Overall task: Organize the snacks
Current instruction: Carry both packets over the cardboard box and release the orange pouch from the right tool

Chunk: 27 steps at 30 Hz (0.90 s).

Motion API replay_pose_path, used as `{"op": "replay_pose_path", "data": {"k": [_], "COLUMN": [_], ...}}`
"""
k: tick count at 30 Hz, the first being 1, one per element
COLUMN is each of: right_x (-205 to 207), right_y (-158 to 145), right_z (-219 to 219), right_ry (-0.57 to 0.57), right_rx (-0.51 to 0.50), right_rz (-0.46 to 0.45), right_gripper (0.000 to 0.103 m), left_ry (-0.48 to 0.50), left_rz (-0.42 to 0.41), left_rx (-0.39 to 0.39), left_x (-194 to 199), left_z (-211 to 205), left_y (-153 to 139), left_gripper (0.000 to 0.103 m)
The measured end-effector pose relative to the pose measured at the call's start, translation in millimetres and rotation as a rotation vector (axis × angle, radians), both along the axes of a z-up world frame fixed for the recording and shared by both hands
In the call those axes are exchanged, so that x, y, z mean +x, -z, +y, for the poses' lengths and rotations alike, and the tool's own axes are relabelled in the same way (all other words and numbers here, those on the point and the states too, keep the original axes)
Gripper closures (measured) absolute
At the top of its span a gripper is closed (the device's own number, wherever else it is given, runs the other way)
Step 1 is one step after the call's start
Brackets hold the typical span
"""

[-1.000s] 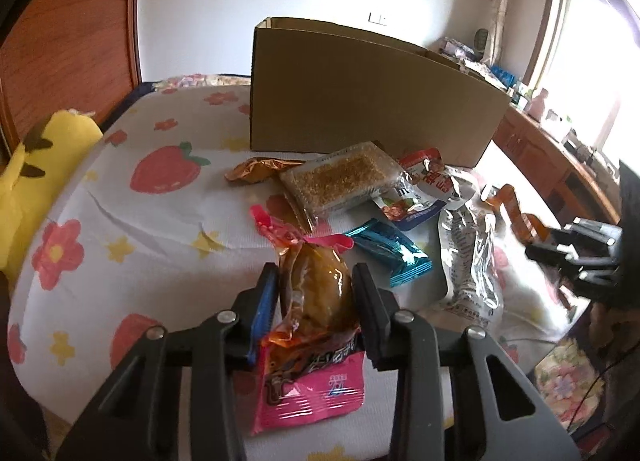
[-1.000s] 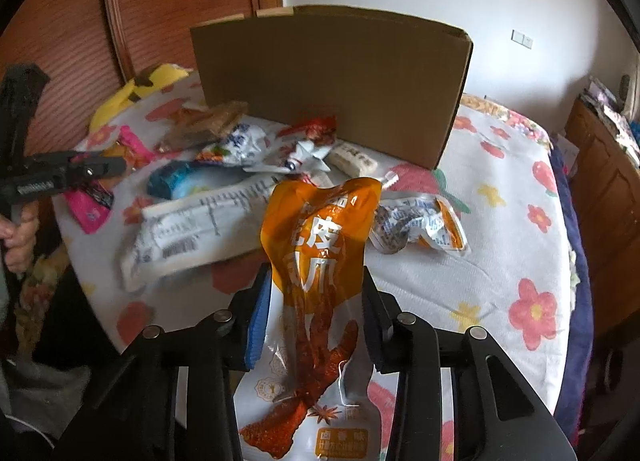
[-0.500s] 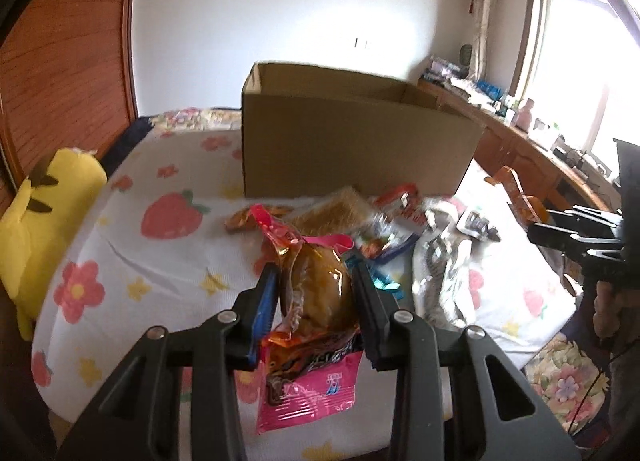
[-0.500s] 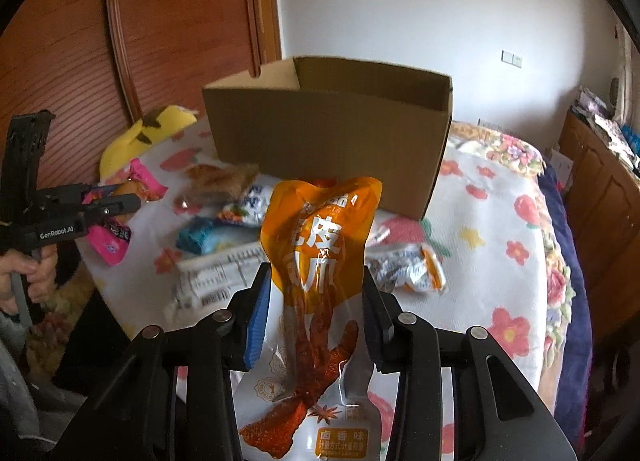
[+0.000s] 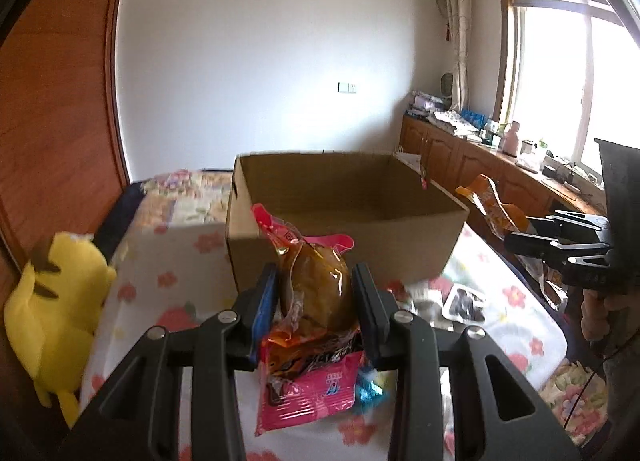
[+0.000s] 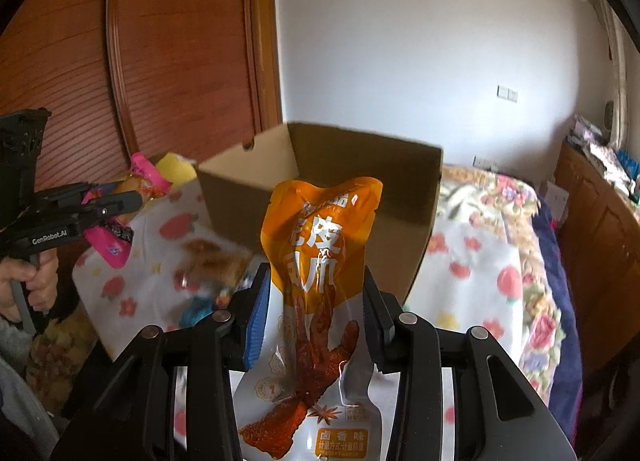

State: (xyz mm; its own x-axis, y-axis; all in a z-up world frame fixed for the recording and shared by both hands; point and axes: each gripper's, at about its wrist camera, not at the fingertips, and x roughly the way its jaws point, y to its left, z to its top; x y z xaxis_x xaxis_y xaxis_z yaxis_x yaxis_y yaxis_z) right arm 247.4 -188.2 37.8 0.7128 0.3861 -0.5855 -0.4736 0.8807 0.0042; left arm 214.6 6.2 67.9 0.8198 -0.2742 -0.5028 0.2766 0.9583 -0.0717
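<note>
My left gripper (image 5: 314, 285) is shut on a pink snack packet with a brown drumstick inside (image 5: 312, 301), held in the air in front of the open cardboard box (image 5: 344, 217). My right gripper (image 6: 314, 293) is shut on an orange chicken-feet snack pouch (image 6: 320, 261), held up before the same box (image 6: 320, 189). The right gripper also shows at the right of the left wrist view (image 5: 560, 249), and the left gripper at the left of the right wrist view (image 6: 100, 205). The box looks empty inside as far as I can see.
The box stands on a flower-print cloth (image 5: 160, 281) with several loose snack packets (image 6: 208, 261) below the grippers. A yellow plush toy (image 5: 52, 301) lies at the left edge. Wooden wardrobe doors (image 6: 160, 61) stand behind, and a wooden sideboard (image 5: 480, 161) runs under the window.
Both grippers have risen well above the cloth with their packets, and now look over the box rim into its open top. The loose snacks have dropped low in view.
</note>
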Motion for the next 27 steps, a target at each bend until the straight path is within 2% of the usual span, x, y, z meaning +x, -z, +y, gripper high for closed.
{"op": "replay_pose_path", "data": {"k": [7, 15, 27], "right_x": [28, 58, 114], "right_y": [-22, -35, -33], "right_z": [12, 27, 42], "right_ry": [-0.016, -0.032, -0.031], "right_rx": [-0.012, -0.007, -0.003], "right_rz": [-0.043, -0.072, -0.073], "right_gripper": [0.062, 0.062, 0.062], "left_ry": [0.003, -0.002, -0.004], "left_rz": [-0.036, -0.047, -0.039], "left_rx": [0.015, 0.030, 0.045], "left_x": [32, 66, 124], "left_z": [1, 1, -1], "left_y": [-18, -22, -18], "left_gripper": [0.068, 0.068, 0.068]}}
